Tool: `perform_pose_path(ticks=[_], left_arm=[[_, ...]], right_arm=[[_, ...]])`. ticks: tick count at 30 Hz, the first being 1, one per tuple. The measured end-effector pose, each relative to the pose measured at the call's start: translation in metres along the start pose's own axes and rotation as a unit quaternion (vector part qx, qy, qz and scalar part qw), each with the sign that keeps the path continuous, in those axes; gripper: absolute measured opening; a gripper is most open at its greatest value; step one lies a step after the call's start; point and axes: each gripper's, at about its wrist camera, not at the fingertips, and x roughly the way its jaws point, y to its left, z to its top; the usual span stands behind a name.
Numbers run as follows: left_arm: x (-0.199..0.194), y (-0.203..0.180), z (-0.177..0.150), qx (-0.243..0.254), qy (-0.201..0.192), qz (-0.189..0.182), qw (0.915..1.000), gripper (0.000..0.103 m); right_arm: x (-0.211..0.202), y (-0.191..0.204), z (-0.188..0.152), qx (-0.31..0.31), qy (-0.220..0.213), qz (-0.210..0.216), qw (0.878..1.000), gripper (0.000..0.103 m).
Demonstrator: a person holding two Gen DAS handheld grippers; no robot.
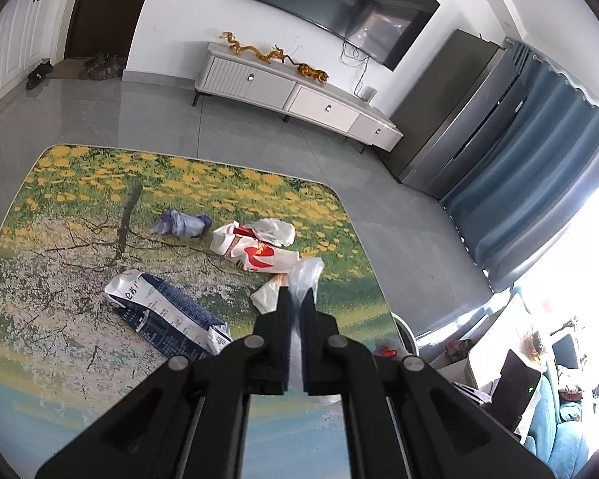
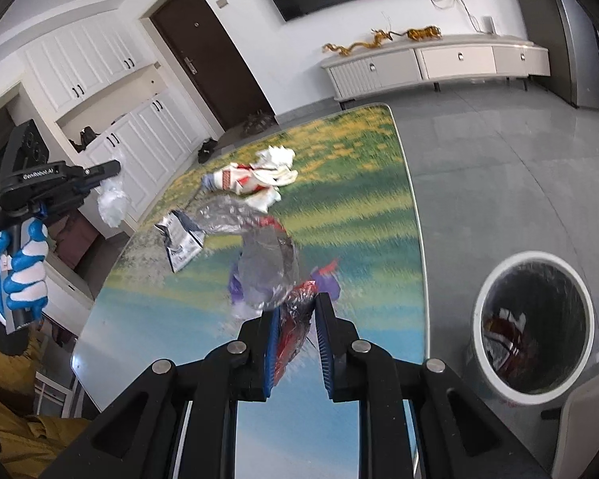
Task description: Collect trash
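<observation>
The left claw is closed on a thin clear plastic bag, which sticks out above its tips. In the right wrist view this same claw is held up at the left by a hand in a blue and white glove, and the bag hangs from it as a crumpled white lump.

The right claw has its blue pads a little apart, with a red and clear wrapper between them. The wrapper lies against the left pad; I cannot tell if the right pad touches it. A crumpled clear film rises from the wrapper above the desk.

On the desk, which has a printed flower picture, lie more pieces of trash: a dark blue and white carton near the left claw, further a red and white paper bag with a white crumpled paper touching it, and a bluish purple wrapper just beside them.

On the floor beside the desk stands a white round trash bin with a dark liner and something red and white inside. Far away, a white TV cabinet stands at the wall.
</observation>
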Motion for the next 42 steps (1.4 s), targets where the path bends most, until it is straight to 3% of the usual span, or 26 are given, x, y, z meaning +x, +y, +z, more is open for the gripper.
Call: perform_pose_path(ticks=[7, 15, 21, 26, 35, 42], left_arm=[[0.004, 0.002, -0.003, -0.005, 0.003, -0.001, 1.0000, 0.003], [0.003, 0.000, -0.007, -0.002, 0.006, -0.003, 1.0000, 0.003], [0.000, 0.002, -0.005, -0.007, 0.000, -0.003, 1.0000, 0.003], [-0.003, 0.001, -0.003, -0.009, -0.005, -0.003, 0.9999, 0.003], [-0.019, 0.010, 0.000, -0.023, -0.023, 0.003, 0.9995, 0.003], [-0.033, 0.030, -0.003, -0.032, -0.034, 0.017, 0.9987, 0.003]], right_arm=[[0.008, -0.012, -0.021, 0.013, 0.030, -0.012, 0.999, 0.020], [0.005, -0.007, -0.021, 0.003, 0.021, -0.021, 1.000, 0.017], [-0.030, -0.001, -0.010, 0.007, -0.046, 0.026, 0.999, 0.016], [-0.049, 0.016, 0.006, -0.011, -0.075, 0.053, 0.996, 0.016], [-0.047, 0.050, 0.025, -0.062, -0.074, 0.081, 0.992, 0.018], [-0.029, 0.051, 0.023, -0.061, -0.065, 0.086, 0.992, 0.018]])
